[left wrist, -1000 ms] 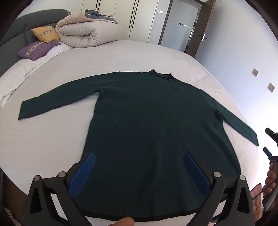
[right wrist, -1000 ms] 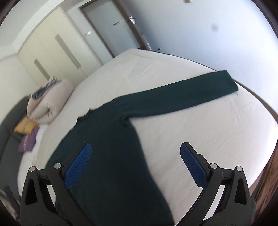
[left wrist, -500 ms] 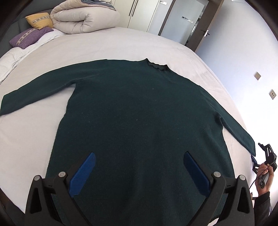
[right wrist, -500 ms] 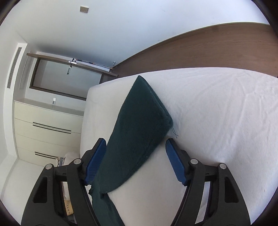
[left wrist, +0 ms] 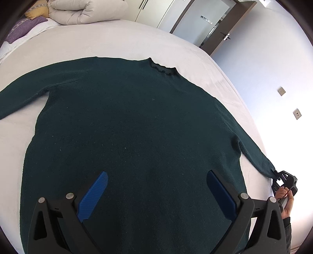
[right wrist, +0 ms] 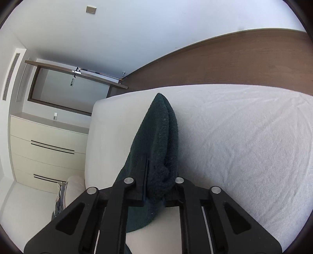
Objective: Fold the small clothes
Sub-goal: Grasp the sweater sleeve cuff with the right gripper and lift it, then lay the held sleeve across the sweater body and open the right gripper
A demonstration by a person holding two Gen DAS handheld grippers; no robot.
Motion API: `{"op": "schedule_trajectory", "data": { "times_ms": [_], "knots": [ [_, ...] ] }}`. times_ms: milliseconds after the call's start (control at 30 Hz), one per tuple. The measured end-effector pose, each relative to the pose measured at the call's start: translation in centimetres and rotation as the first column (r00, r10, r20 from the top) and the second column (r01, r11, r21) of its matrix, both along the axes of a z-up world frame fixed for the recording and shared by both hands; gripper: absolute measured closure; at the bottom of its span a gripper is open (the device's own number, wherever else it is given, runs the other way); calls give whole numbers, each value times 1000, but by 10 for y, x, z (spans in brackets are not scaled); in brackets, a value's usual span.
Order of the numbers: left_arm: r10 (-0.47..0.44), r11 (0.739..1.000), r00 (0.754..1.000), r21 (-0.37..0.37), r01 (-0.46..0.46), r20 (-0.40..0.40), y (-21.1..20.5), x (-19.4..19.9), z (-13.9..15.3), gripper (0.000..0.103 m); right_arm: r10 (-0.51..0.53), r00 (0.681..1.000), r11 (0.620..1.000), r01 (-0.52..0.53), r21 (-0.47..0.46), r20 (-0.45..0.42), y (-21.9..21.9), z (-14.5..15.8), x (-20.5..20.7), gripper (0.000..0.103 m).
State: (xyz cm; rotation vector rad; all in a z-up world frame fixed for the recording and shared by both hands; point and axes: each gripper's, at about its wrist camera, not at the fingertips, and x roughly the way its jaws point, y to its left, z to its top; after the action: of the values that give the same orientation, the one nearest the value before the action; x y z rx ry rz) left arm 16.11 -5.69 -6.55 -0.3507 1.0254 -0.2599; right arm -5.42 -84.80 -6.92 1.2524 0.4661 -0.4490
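A dark green long-sleeved sweater (left wrist: pixel 133 127) lies flat on the white bed (left wrist: pixel 117 39), collar away from me, sleeves spread to both sides. My left gripper (left wrist: pixel 156 195) is open and hovers over the lower body of the sweater, blue pads wide apart. My right gripper (right wrist: pixel 156 187) is shut on the cuff of the right sleeve (right wrist: pixel 158 140), which bunches between its jaws. In the left wrist view it (left wrist: pixel 284 180) shows at the end of that sleeve (left wrist: pixel 256 154), at the bed's right edge.
A rolled beige duvet (left wrist: pixel 86 9) and purple (left wrist: pixel 29 25) and yellow pillows lie at the head of the bed. Wardrobes and a door (left wrist: pixel 205 23) stand beyond. The bed's right edge drops to a wooden floor (right wrist: pixel 234 62).
My right gripper went from open over the sweater's side to the sleeve end and shut on the cuff. My left gripper moved forward over the sweater's body, still open.
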Motion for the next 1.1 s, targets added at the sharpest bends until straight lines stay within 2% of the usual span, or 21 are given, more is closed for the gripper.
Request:
{"op": "schedule_trajectory", "data": {
  "times_ms": [100,167,200,233,300,367,433,467,533,600,667,700,833,900,933,967,1000,1033,1100],
  "knots": [
    [-3,1000,1000,-24,3,-3,1,14,-1,0,49,998,991,-53,-124,-40,12,24,19,96],
    [-8,998,1000,-69,7,-9,3,26,0,0,128,988,956,-147,-255,-89,38,52,47,96],
    [-6,996,1000,-87,5,-6,4,31,1,0,173,978,924,-202,-324,-116,58,70,64,96],
    [-5,994,1000,-110,4,-3,5,36,4,0,219,966,883,-257,-392,-139,80,86,81,96],
    [1,988,1000,-157,-1,2,8,46,9,0,316,931,772,-365,-520,-184,133,117,113,97],
    [-5,980,1000,-197,6,8,8,56,15,0,408,881,639,-463,-614,-239,194,136,143,97],
    [-21,972,1000,-232,24,14,8,67,20,1,467,826,493,-539,-682,-315,258,143,170,97],
    [-27,969,999,-246,31,19,8,71,23,1,488,800,433,-570,-698,-350,290,141,178,97],
    [-37,961,999,-272,43,27,10,79,26,1,517,755,348,-616,-706,-404,352,128,180,97],
    [-42,958,999,-282,48,27,13,86,26,1,531,720,297,-652,-698,-447,386,111,198,97],
    [-50,953,999,-300,53,19,16,94,22,1,545,695,276,-677,-682,-469,412,91,199,97],
    [-57,948,998,-314,56,5,18,100,18,1,557,678,270,-694,-667,-480,439,79,190,97],
    [-67,920,995,-391,30,-80,27,118,-8,1,590,558,234,-810,-537,-584,504,7,221,95],
    [-69,912,991,-409,15,-116,28,122,-20,1,638,520,248,-837,-487,-569,513,-10,221,84],
    [-75,908,989,-418,15,-129,27,123,-24,1,672,512,265,-841,-471,-536,514,-15,219,73],
    [-84,904,987,-427,18,-138,24,124,-29,1,708,506,285,-843,-456,-493,515,-20,219,57],
    [-94,901,985,-434,22,-144,21,124,-32,1,734,514,318,-837,-445,-443,499,-19,213,48],
    [-104,900,983,-435,29,-150,17,125,-35,1,746,537,358,-823,-442,-394,493,-18,204,42],
    [-124,902,978,-429,42,-165,4,128,-40,1,750,582,440,-794,-420,-315,480,-20,189,41]
  ]
}}
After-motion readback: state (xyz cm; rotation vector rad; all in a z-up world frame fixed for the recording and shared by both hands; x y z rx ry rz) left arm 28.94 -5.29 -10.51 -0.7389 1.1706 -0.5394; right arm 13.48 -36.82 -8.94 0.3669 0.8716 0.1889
